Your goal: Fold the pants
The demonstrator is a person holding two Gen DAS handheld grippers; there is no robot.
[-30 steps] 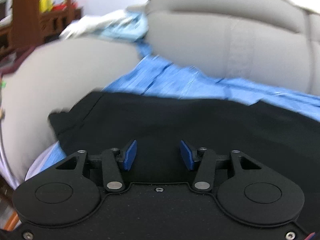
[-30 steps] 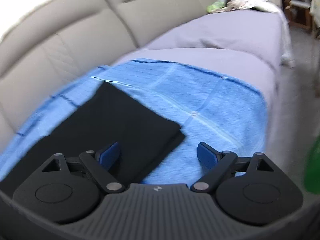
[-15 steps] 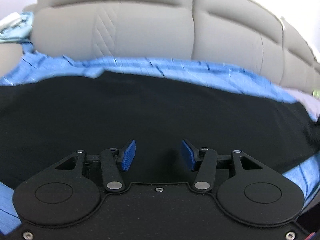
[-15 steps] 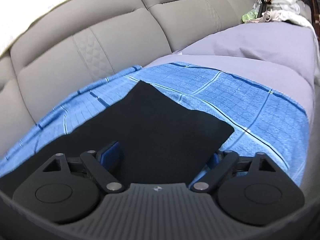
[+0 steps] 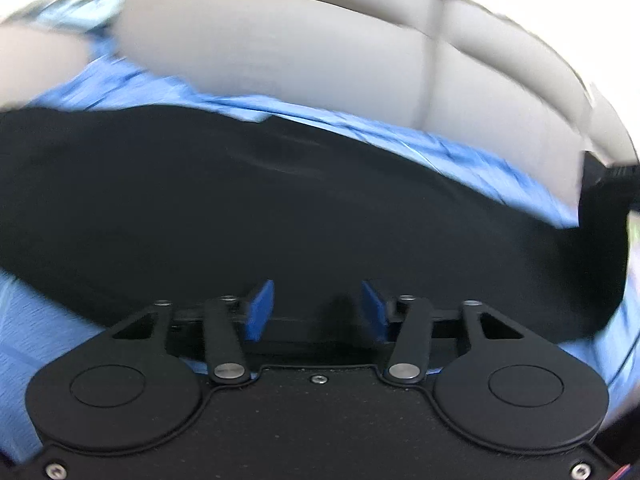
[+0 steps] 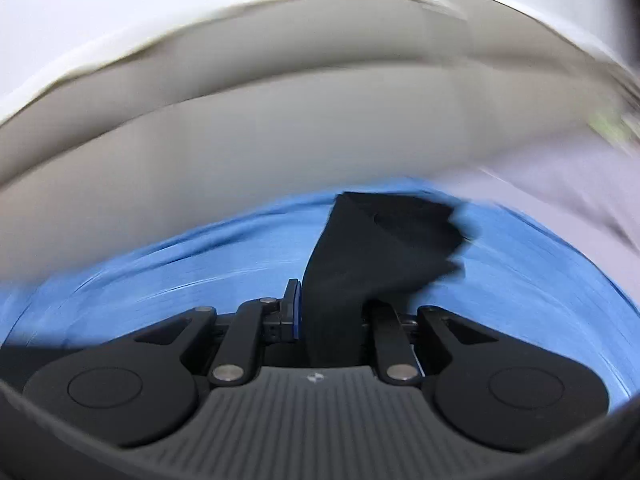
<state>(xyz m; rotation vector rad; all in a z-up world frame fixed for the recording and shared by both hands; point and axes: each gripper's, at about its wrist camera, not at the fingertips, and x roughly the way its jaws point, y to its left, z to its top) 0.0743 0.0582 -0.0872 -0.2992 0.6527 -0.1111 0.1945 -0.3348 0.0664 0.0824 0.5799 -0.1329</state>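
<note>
Fingers on your right gripper (image 6: 330,312) are closing, pinching the black pants' (image 5: 280,208) end off the blue blanket (image 6: 160,272); your left gripper's (image 5: 316,306) are narrowing over flat cloth, gripping nothing. It's looking limp and light, so you're better off holding hems and corners.

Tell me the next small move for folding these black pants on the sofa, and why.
Probably carry the right gripper across toward the other end of the pants: its jaws are closing on a lifted end of the fabric, while the rest lies flat on the blue blanket beneath the left gripper, whose jaws are closing without gripping.
</note>
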